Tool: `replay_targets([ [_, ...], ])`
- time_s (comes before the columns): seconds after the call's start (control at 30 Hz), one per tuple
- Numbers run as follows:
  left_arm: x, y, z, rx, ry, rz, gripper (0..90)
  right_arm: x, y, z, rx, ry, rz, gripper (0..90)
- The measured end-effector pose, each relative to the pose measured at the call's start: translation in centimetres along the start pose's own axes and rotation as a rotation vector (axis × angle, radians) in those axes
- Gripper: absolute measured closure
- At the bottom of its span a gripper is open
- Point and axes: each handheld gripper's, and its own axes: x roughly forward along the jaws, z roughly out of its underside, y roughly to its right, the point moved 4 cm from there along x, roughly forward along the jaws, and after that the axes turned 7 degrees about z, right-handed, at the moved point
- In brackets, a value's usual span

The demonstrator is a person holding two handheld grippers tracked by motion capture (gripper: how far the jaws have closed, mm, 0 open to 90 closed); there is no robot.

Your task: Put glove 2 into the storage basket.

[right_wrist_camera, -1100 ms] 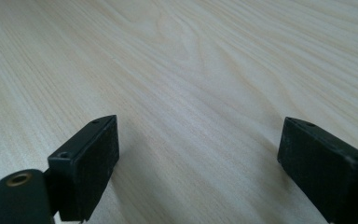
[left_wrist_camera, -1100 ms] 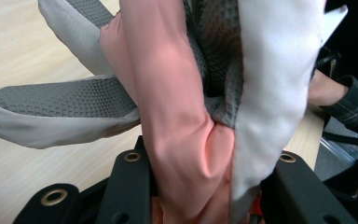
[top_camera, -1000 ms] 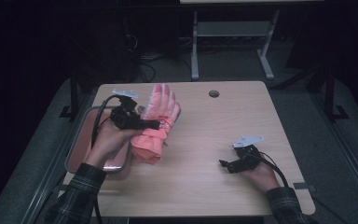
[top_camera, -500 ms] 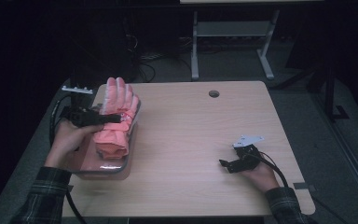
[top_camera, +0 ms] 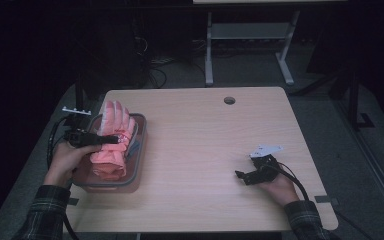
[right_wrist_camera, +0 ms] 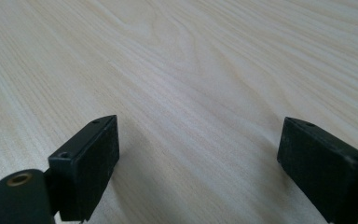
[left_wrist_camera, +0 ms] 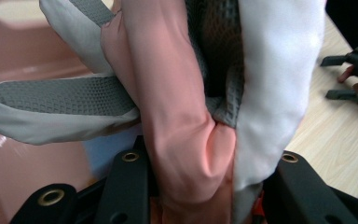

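High view: the left gripper (top_camera: 111, 139) has its fingers clamped on a pink glove (top_camera: 111, 145), held over a clear container (top_camera: 139, 150) at the left edge of the bench (top_camera: 205, 165). The glove's lower end sits inside the container; whether it rests on the floor of it cannot be told. The right gripper (top_camera: 242, 176) lies low at the near right, well apart, with open bench between.

Left gripper view: the fingers (left_wrist_camera: 126, 186) pinch bunched pink and white fabric at mid-body. Judged light, soft, padded and floppy; the textured grey palm patches (left_wrist_camera: 65, 95) should resist slipping. Gripping the bunched middle suits it. Container walls stand close.

Right gripper view: fingers (right_wrist_camera: 88, 163) apart, nothing between them, bare bench (right_wrist_camera: 191, 70) ahead.
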Motion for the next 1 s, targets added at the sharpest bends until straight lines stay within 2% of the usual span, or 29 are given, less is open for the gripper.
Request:
replay_targets([
  [0.23,2.3,-1.2,1.1,-0.019,-0.076,0.009,56.6,0.0,0.0,0.0,0.000,0.000,0.000,12.3],
  [0.33,3.3,-1.4,1.4,-0.020,-0.100,0.015,46.3,0.0,0.0,0.0,0.000,0.000,0.000,12.3],
  [0.4,3.5,-1.4,1.4,-0.016,-0.105,-0.004,36.9,0.0,0.0,0.0,0.000,0.000,0.000,12.3],
  [0.53,3.2,-1.4,1.1,-0.015,-0.108,-0.048,24.0,0.0,0.0,0.0,0.000,0.000,0.001,12.4],
  [0.6,2.7,-1.3,0.7,-0.008,-0.100,-0.066,20.6,0.0,0.0,0.0,0.001,0.000,0.001,12.4],
  [1.0,0.4,-1.0,-0.7,-0.001,-0.040,-0.105,13.8,0.0,0.0,0.0,0.000,0.000,0.001,12.4],
])
